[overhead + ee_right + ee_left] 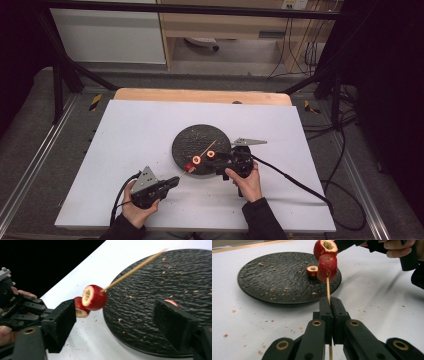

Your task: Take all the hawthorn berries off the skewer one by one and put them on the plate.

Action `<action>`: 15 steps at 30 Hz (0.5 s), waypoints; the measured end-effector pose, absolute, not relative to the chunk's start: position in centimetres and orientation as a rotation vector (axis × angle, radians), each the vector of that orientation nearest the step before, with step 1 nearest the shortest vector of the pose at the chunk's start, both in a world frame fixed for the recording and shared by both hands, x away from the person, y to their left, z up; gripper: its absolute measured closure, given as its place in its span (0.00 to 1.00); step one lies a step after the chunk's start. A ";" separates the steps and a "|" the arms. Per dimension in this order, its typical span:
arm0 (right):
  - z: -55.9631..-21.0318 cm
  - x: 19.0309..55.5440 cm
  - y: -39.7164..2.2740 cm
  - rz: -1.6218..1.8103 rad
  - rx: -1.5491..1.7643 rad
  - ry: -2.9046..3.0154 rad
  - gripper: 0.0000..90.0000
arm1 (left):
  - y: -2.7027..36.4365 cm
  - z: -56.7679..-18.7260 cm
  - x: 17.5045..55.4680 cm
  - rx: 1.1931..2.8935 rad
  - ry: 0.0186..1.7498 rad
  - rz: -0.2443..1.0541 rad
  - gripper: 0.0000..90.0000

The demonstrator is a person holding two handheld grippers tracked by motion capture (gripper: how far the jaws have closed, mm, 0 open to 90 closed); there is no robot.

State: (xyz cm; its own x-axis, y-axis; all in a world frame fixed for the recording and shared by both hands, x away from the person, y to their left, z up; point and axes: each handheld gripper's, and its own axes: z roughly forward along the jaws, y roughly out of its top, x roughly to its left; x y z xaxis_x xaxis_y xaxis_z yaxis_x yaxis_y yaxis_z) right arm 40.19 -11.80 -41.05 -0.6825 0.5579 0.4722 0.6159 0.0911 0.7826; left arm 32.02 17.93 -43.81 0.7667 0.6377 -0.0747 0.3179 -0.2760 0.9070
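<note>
Your left hand-held gripper (329,305) pinches the thin wooden skewer (328,288) between its pressed-together jaws; two cored red fruit pieces (94,297) sit on the skewer above the near rim of the round black textured plate (192,140) on the white table (135,135); your right hand-held gripper (112,322) stands spread, just beside them; a third fruit piece (312,270) lies on the plate.

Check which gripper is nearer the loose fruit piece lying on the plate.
Right. The right gripper hangs open at the plate edge, the fruit piece just beyond one jaw. The left gripper, off the plate, is shut on the skewer, farther back.
</note>
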 end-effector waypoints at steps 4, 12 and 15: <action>-41.2 39.9 -11.6 -1.685 -1.211 -2.261 0.32 | 17.3 -43.9 31.8 1.887 0.714 0.364 0.98; -41.5 39.8 -11.3 -1.684 -1.191 -2.213 0.55 | 16.9 -43.9 31.5 1.891 0.693 0.363 0.98; -41.6 39.9 -11.3 -1.677 -1.181 -2.193 0.61 | 16.8 -43.9 31.5 1.893 0.689 0.360 0.98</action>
State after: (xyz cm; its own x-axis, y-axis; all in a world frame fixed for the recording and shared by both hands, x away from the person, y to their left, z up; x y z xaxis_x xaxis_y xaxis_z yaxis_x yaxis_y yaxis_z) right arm 39.85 -11.26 -41.62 -0.6824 0.4944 0.5385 0.6492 0.0714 0.7572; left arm 31.47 16.83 -43.90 0.7898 0.6103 -0.0619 0.2977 -0.2930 0.9086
